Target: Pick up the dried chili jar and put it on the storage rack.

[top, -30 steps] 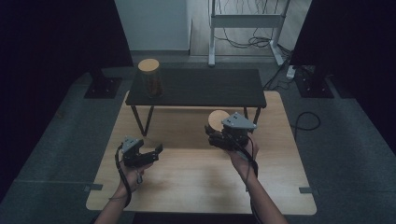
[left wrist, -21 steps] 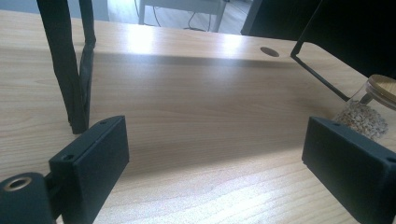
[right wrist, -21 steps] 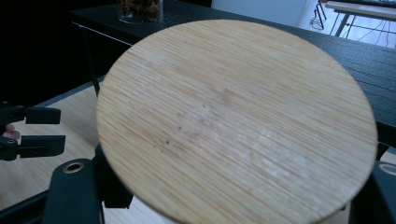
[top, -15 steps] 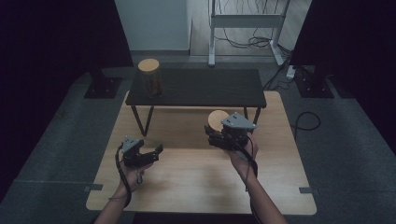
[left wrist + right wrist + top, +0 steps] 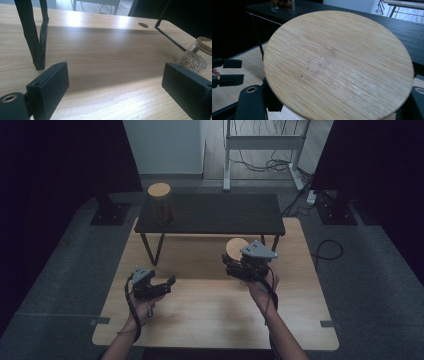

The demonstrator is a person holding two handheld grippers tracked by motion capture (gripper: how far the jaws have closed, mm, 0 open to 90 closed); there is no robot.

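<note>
The jar with the round bamboo lid [image 5: 235,247] stands on the light wooden table [image 5: 210,320], just in front of the low black shelf [image 5: 215,214] and near that shelf's right legs. The right gripper [image 5: 235,268] is closed on this jar: in the right gripper view the lid [image 5: 339,65] fills the space between the two black jaws, which press in on it from either side below the lid's rim. In the left gripper view the same jar [image 5: 197,56] appears at the right edge as clear glass holding pale, greenish beans or grains heaped against its wall, with the wooden lid on top. A second glass jar [image 5: 161,204] stands on the left end of the black shelf, also closed with a round wooden lid; its contents are dark reddish-brown, and what they are cannot be told. The left gripper [image 5: 165,285] hovers over the left part of the table, well apart from both jars, its jaws spread wide with only bare tabletop between them. A thin black shelf leg [image 5: 37,37] rises just beyond its left jaw.
</note>
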